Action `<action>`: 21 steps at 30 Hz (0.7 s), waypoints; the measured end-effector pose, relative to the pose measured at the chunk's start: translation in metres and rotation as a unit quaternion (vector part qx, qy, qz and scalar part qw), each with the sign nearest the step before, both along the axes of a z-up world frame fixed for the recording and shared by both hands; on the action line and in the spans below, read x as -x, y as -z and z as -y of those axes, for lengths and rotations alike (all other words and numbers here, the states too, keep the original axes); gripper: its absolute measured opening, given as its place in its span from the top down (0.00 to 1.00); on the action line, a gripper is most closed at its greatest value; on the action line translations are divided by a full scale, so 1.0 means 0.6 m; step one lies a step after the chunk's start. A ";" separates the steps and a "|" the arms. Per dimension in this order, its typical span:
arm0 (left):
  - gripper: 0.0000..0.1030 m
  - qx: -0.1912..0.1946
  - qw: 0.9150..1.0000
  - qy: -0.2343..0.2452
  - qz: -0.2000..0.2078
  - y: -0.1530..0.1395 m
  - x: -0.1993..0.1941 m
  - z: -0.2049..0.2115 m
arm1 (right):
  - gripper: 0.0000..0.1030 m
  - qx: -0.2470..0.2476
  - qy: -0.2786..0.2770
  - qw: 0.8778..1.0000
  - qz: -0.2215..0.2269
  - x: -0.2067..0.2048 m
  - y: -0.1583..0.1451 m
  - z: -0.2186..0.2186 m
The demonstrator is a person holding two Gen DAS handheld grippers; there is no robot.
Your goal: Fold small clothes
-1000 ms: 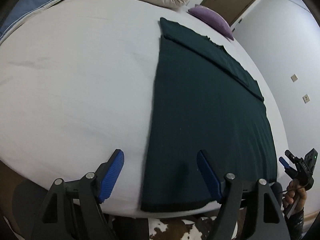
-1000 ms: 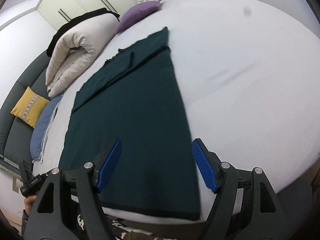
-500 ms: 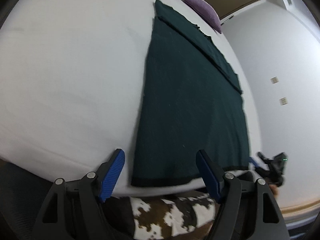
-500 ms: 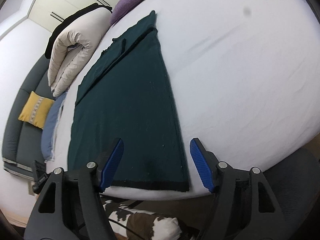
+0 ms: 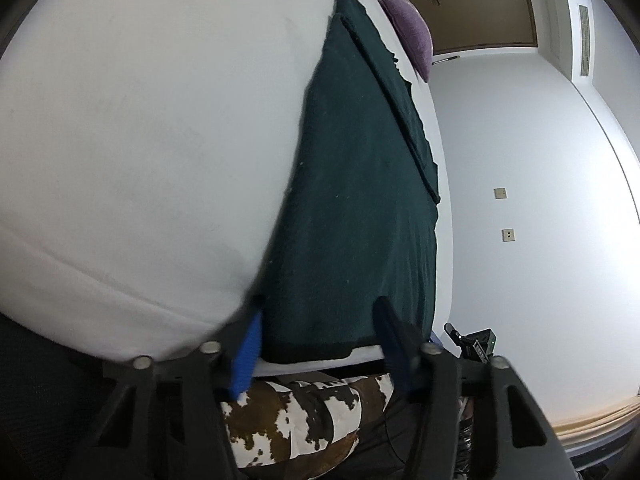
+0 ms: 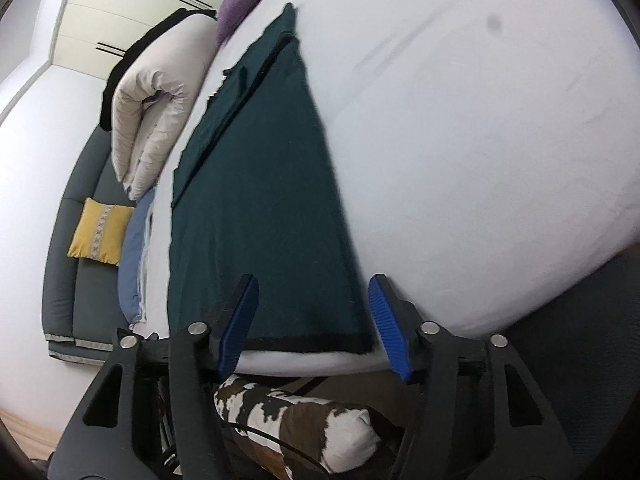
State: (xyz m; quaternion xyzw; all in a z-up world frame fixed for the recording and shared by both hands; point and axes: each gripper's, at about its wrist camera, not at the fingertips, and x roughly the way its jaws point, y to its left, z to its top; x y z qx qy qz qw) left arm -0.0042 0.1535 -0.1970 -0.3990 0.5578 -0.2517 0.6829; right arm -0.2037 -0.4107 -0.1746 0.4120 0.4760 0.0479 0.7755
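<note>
Closing on the near hem, the left tongs (image 5: 316,344) straddle the left corner of the dark green garment (image 5: 360,200), which lies flat on the white bed (image 5: 140,140) with its hem at the mattress edge; the pads are still apart from the cloth. If they shut too shallow, they may catch only the top layer or the sheet. The right tongs (image 6: 314,322) are narrowing around the right corner, also not yet pinching; an uneven lift would skew the fold.
</note>
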 end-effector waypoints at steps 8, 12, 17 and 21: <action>0.81 -0.022 1.000 0.011 -0.004 0.005 0.004 0.012 | 0.50 -0.013 0.001 1.000 -0.025 0.011 0.017 0.017; 0.86 -0.025 1.000 0.006 -0.006 0.008 0.006 0.009 | 0.52 -0.022 -0.016 0.999 -0.028 0.004 0.024 0.000; 0.90 -0.029 1.000 0.005 0.001 0.004 0.008 0.010 | 0.60 -0.035 -0.019 0.999 -0.031 -0.002 0.036 -0.014; 0.91 -0.041 0.999 0.005 0.008 -0.003 0.010 0.013 | 0.88 -0.040 -0.012 0.998 -0.037 0.001 0.045 -0.014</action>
